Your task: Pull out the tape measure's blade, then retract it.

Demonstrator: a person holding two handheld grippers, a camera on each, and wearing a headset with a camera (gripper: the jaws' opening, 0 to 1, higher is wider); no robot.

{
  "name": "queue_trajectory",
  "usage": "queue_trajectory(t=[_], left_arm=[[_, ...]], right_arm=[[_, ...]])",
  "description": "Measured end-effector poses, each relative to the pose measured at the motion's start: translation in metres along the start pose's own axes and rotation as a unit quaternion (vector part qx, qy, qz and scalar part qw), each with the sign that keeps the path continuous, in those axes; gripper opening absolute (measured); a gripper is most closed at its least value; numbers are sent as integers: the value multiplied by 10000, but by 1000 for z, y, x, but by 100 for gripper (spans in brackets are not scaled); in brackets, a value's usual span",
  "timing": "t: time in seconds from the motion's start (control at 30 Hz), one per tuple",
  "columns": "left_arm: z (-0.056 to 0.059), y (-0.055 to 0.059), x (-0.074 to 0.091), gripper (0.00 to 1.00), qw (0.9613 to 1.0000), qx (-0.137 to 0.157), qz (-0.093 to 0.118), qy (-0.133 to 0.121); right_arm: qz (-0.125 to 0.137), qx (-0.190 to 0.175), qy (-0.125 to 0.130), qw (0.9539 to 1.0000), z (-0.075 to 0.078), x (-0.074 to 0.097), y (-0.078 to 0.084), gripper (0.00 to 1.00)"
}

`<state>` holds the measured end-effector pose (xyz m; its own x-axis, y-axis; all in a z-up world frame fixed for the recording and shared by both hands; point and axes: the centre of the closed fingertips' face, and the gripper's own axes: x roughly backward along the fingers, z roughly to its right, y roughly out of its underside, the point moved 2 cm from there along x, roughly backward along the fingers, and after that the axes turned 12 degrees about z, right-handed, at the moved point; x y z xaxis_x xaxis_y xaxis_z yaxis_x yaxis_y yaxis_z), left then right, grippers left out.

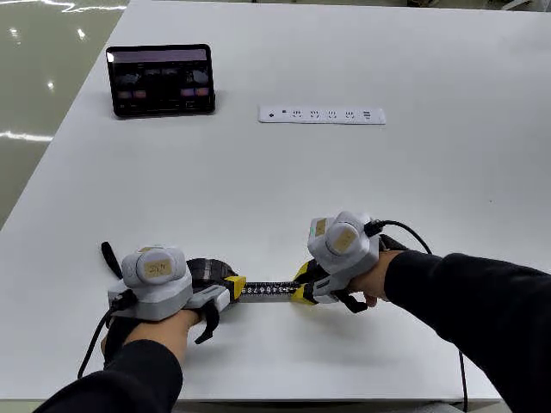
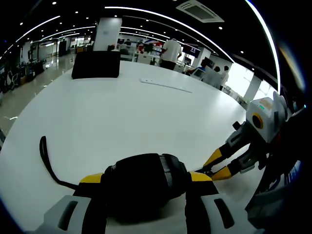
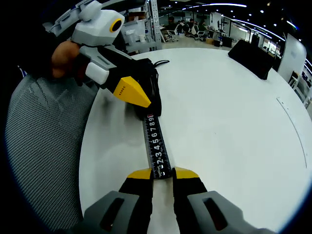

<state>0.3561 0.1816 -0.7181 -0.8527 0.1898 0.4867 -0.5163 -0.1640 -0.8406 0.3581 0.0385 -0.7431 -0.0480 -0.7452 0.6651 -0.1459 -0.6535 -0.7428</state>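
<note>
A black tape measure case (image 2: pixel 144 183) sits between the jaws of my left gripper (image 2: pixel 146 178), which is shut on it; the case (image 1: pixel 209 272) lies near the table's front edge. A short length of blade (image 1: pixel 269 290) with black numbers runs rightward from the case to my right gripper (image 1: pixel 303 292). In the right gripper view the blade (image 3: pixel 156 146) leads back to the case (image 3: pixel 148 92), and my right gripper (image 3: pixel 160 174) is shut on the blade's tip. The case's black wrist strap (image 2: pixel 46 161) trails to the left.
A dark tablet (image 1: pixel 161 79) stands at the back left of the white table (image 1: pixel 344 189). A white power strip (image 1: pixel 322 114) lies at the back centre. A grey mesh chair (image 3: pixel 44 146) is beside the table edge. People stand in the far background.
</note>
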Motion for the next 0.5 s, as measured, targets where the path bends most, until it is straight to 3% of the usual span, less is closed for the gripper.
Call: queue_trajectory(t=[0.5], left_arm=[[0,0,0,61,10000,19,-9,27]], right_arm=[[45,-15,-44,10000,-1,-9,-7,11]])
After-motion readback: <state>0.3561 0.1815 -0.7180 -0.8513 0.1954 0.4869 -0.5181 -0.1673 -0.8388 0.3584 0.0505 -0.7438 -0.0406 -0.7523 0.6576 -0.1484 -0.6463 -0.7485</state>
